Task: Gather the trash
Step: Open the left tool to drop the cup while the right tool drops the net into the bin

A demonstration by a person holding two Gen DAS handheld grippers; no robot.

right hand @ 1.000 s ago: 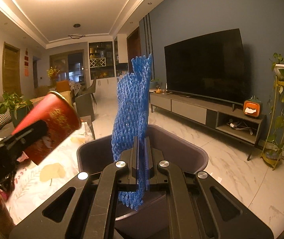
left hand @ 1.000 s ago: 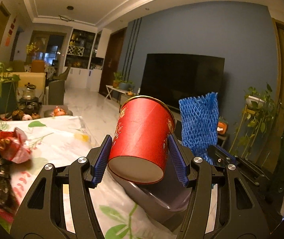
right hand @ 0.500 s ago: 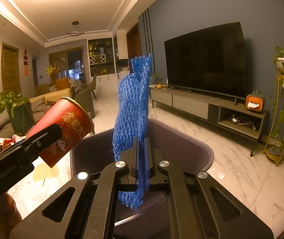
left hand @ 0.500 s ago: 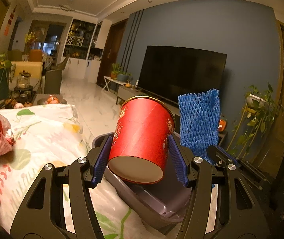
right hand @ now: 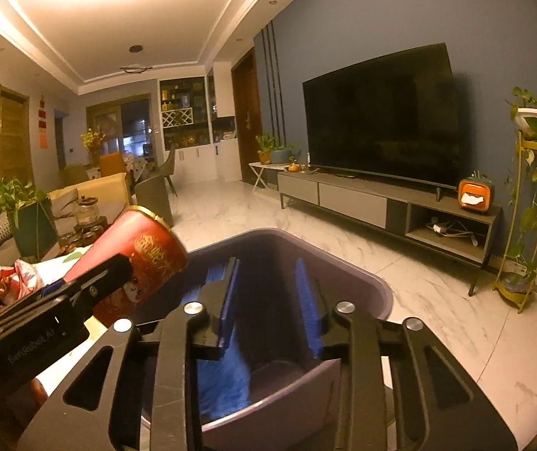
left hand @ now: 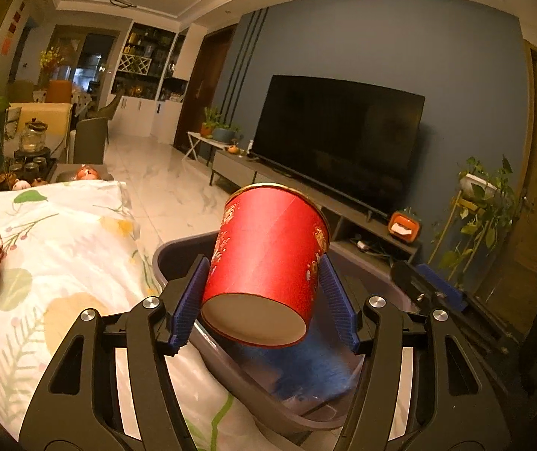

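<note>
Gripping the red cup (left hand: 268,259) crosswise, left gripper (left hand: 263,300) hovers above bin (left hand: 178,251).

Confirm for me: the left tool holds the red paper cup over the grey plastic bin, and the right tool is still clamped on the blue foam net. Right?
Not quite. The right tool is open and holds nothing; the right wrist view shows the blue foam net already down inside the grey plastic bin. The rest stands: the left tool holds the red paper cup over the bin.
</note>
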